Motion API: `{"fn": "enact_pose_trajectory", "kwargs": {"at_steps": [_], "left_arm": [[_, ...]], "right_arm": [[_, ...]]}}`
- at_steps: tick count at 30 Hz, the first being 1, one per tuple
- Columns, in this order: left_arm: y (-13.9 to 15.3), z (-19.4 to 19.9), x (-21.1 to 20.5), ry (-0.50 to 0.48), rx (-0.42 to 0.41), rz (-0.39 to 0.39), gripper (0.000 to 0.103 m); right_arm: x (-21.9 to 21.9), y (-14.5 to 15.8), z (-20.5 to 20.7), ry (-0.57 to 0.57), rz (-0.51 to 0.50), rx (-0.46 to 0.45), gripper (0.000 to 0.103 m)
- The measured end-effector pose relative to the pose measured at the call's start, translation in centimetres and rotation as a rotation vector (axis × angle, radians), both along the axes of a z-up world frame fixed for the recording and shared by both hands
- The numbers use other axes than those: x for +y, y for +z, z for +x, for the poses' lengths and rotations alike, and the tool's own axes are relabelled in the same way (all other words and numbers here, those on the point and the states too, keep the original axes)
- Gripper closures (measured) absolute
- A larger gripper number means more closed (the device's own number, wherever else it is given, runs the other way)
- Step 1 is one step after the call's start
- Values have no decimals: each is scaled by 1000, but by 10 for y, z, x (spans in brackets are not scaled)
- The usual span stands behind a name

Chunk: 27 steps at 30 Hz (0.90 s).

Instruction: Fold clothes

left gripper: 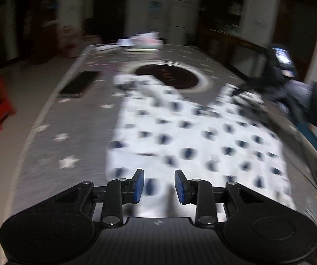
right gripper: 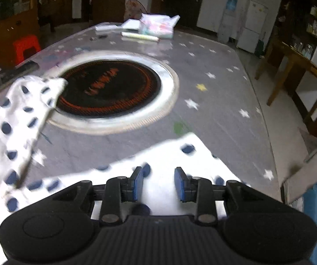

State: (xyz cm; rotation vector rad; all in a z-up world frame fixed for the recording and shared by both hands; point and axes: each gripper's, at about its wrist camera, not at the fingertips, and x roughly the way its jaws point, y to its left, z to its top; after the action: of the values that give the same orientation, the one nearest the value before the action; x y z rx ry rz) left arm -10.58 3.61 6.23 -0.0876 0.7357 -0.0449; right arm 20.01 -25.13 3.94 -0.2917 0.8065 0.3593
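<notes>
Left wrist: spotted garment [left gripper: 191,132] on table [left gripper: 70,121]

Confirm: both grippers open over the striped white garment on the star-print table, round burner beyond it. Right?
One thing is off: the garment is white with dark dots, not striped, as the right wrist view shows. The rest holds: left gripper and right gripper are open above it, the round burner beyond, on the star-print table.
</notes>
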Motion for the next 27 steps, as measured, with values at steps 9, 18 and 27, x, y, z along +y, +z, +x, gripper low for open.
{"fn": "enact_pose_trajectory", "kwargs": {"at_steps": [9, 18, 27], "left_arm": [[-10, -5, 36, 107, 44, -33, 67], [-19, -6, 37, 63, 83, -62, 68], [-30, -3, 35, 8, 121, -78, 86]], "right_arm": [[81, 21, 18, 132, 106, 10, 72], [154, 3, 56, 178, 173, 57, 72], [186, -23, 83, 167, 158, 81, 72]]}}
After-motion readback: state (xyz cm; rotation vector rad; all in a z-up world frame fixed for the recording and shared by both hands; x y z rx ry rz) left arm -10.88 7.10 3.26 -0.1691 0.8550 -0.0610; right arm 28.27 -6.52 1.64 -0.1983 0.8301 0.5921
